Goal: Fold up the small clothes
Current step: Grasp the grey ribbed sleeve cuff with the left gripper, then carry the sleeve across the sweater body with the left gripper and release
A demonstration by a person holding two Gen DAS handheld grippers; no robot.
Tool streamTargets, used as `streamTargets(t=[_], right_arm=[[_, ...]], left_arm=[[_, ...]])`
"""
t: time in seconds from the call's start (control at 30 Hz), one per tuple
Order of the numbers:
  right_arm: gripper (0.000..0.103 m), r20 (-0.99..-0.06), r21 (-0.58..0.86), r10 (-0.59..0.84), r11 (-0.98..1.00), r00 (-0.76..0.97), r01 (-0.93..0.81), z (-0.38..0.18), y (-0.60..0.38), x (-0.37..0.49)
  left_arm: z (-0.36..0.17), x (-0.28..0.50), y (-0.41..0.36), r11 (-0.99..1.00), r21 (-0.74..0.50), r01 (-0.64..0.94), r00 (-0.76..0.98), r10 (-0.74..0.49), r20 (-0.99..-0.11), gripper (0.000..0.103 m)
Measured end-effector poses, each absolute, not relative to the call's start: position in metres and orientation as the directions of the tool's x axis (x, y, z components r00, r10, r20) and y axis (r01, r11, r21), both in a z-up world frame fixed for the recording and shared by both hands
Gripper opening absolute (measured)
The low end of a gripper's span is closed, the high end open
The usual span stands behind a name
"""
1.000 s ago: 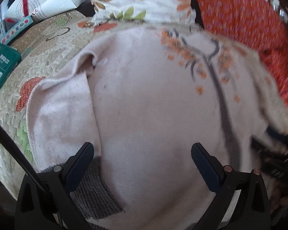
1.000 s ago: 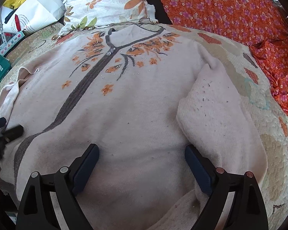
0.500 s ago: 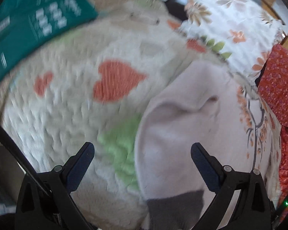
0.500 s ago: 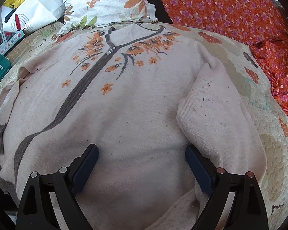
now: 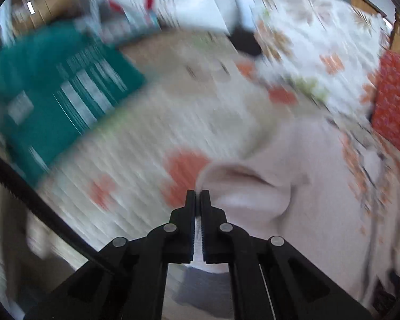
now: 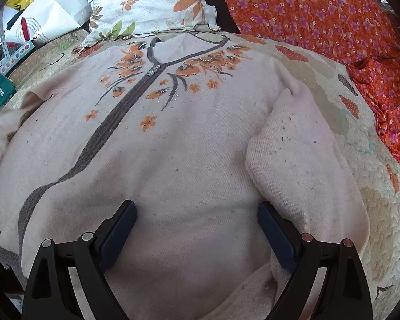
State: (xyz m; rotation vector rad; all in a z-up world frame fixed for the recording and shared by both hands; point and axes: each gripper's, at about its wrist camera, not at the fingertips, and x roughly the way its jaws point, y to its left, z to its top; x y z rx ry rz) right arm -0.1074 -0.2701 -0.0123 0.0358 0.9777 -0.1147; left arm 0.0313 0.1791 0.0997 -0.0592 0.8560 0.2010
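A pale pink sweater [image 6: 173,160] with a grey stripe and orange flowers lies flat on the bed. Its right sleeve [image 6: 301,165] is folded in over the body. My right gripper [image 6: 197,213] hovers open over the lower body with nothing between its fingers. In the blurred left wrist view, my left gripper [image 5: 198,193] is at the left sleeve [image 5: 248,194], just above the grey cuff [image 5: 205,288]. Its jaws are closing tight, and pale sleeve fabric shows pinched between the pads. At the far left of the right wrist view, that sleeve [image 6: 2,128] looks raised and blurred.
A quilted bedspread [image 6: 360,160] with orange and green patches lies under the sweater. A floral pillow [image 6: 152,2] and an orange flowered cloth [image 6: 333,21] lie beyond the collar. A teal box [image 5: 53,101] and a white bag [image 6: 50,13] sit at the left.
My left gripper swung left off the sweater body to the left sleeve and went from wide open to shut. The sleeve's edge has lifted. The right gripper has not moved.
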Motion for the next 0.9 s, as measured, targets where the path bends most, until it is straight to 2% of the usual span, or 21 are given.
streamTargets(t=[0.13, 0.2, 0.27, 0.3, 0.33, 0.6, 0.8, 0.9], right_arm=[[0.095, -0.829, -0.023, -0.083, 0.993, 0.554, 0.114, -0.013, -0.270, -0.107], [0.096, -0.828, -0.024, -0.084, 0.993, 0.554, 0.116, -0.013, -0.270, -0.108], [0.097, -0.827, -0.025, -0.086, 0.993, 0.555, 0.117, -0.013, -0.270, -0.108], [0.097, -0.827, -0.026, -0.087, 0.993, 0.555, 0.118, -0.013, -0.270, -0.108], [0.097, -0.827, -0.026, -0.088, 0.993, 0.555, 0.118, -0.013, -0.270, -0.108], [0.098, -0.827, -0.027, -0.088, 0.993, 0.556, 0.118, -0.013, -0.271, -0.107], [0.101, -0.822, -0.031, -0.097, 0.992, 0.562, 0.126, -0.014, -0.271, -0.107], [0.102, -0.820, -0.029, -0.099, 0.991, 0.563, 0.132, -0.015, -0.272, -0.106]], left_arm=[[0.155, 0.041, 0.203, 0.914, 0.214, -0.344, 0.708, 0.402, -0.581, 0.004], [0.170, 0.036, 0.216, 0.899, 0.216, -0.382, 0.720, 0.436, -0.540, 0.010], [0.173, 0.035, 0.230, 0.905, 0.159, -0.395, 0.720, 0.412, -0.558, 0.031], [0.170, 0.035, 0.240, 0.907, 0.107, -0.407, 0.711, 0.388, -0.586, 0.049], [0.166, 0.032, 0.248, 0.908, 0.068, -0.415, 0.708, 0.368, -0.603, 0.057], [0.070, 0.037, 0.308, 0.802, -0.318, -0.506, 0.591, 0.053, -0.805, 0.057], [0.009, 0.061, 0.329, 0.733, -0.361, -0.576, 0.484, -0.050, -0.874, 0.057], [0.013, 0.070, 0.332, 0.733, -0.358, -0.578, 0.525, -0.002, -0.851, 0.058]])
